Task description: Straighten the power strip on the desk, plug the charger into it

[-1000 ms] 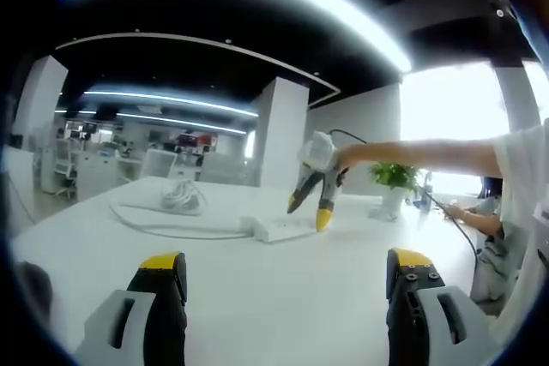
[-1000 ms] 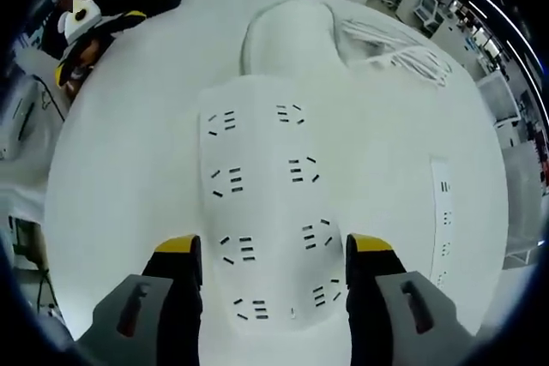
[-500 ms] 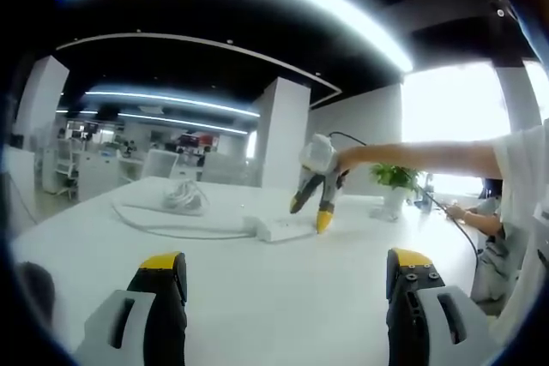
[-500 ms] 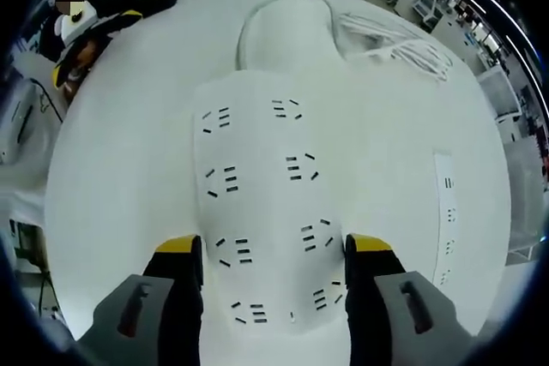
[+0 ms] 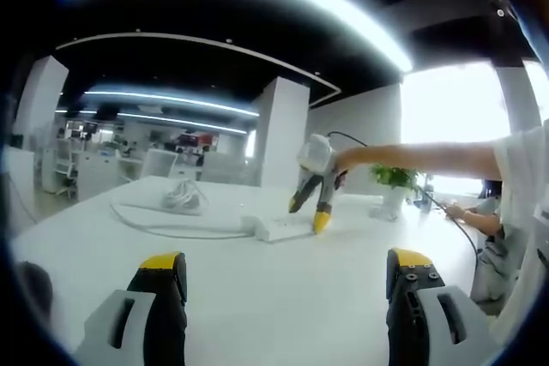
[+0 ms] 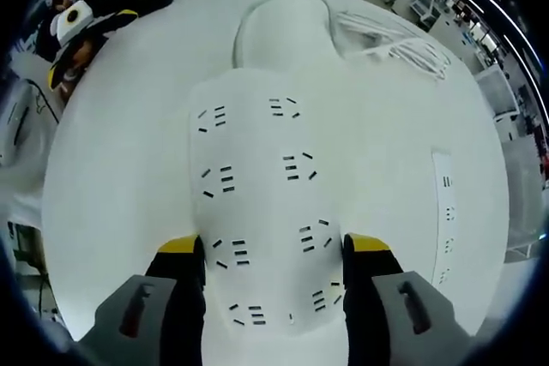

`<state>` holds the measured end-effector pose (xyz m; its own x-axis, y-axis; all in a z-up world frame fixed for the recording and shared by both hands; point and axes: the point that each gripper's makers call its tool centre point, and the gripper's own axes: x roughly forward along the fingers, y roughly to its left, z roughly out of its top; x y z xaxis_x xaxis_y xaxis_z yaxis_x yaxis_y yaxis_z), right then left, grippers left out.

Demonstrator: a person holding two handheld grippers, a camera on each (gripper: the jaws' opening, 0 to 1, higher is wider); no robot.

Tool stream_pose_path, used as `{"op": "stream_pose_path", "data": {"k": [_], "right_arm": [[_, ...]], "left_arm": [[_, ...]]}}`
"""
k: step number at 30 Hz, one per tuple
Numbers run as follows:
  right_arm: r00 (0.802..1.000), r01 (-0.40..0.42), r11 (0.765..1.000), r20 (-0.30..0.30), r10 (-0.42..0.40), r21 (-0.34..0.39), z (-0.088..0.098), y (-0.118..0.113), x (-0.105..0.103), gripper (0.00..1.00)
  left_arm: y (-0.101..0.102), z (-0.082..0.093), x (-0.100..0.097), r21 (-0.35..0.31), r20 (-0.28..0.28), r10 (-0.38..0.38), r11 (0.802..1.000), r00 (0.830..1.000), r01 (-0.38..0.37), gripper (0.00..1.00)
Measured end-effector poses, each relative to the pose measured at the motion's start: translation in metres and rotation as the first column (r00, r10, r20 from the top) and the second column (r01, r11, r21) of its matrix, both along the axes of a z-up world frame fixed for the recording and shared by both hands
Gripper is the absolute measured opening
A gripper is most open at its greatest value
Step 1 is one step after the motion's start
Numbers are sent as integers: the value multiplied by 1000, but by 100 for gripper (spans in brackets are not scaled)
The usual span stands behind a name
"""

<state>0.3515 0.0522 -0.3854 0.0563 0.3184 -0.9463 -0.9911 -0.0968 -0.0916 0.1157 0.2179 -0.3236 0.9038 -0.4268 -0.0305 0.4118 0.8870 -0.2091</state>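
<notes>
A wide white power strip [image 6: 257, 152] with two columns of sockets lies flat on the white desk [image 6: 120, 169]. My right gripper [image 6: 274, 250] straddles its near end, with both yellow-tipped fingers against its long sides. In the left gripper view the same right gripper [image 5: 307, 212] points down onto the strip [image 5: 276, 230], held by a person's outstretched arm [image 5: 412, 156]. The strip's cord [image 6: 283, 10] loops away to a coil of white cable [image 6: 403, 53]. My left gripper [image 5: 287, 267] hovers open over bare desk, well short of the strip.
A second, narrow white socket strip [image 6: 446, 220] lies near the desk's right edge. The left gripper [image 6: 73, 27] shows at the far left rim of the desk. A potted plant [image 5: 395, 177] stands at the desk's far end, with office desks and chairs behind.
In the right gripper view the strip's sockets have shifted slightly up and left, and the fingers have drawn in a little against its sides. The left gripper has stayed still.
</notes>
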Motion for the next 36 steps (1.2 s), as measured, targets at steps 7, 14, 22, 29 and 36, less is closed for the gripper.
{"op": "stream_pose_path", "data": {"k": [7,14,22,29,36], "right_arm": [[1000,15,1000,-3,-15,-12,0,0,0,64],[1000,-3,1000,12,3,-20,2,-1,-2,63],[1000,19,1000,14,-18,-17,2,-3,-3,62],[997,71,996,10,-71,-48,1,-9,-3,62],[994,105,993,7,-105,-59,1,-16,-3,62]], "left_arm": [[-2,-1,0,1,-3,-5,1000,1000,5,99],[1,0,-2,2,-2,4,1000,1000,-4,99],[-3,0,-2,3,-4,-2,1000,1000,2,99],[-6,-2,-3,5,-10,-6,1000,1000,6,99],[-8,-1,-4,5,-6,-12,1000,1000,12,99]]}}
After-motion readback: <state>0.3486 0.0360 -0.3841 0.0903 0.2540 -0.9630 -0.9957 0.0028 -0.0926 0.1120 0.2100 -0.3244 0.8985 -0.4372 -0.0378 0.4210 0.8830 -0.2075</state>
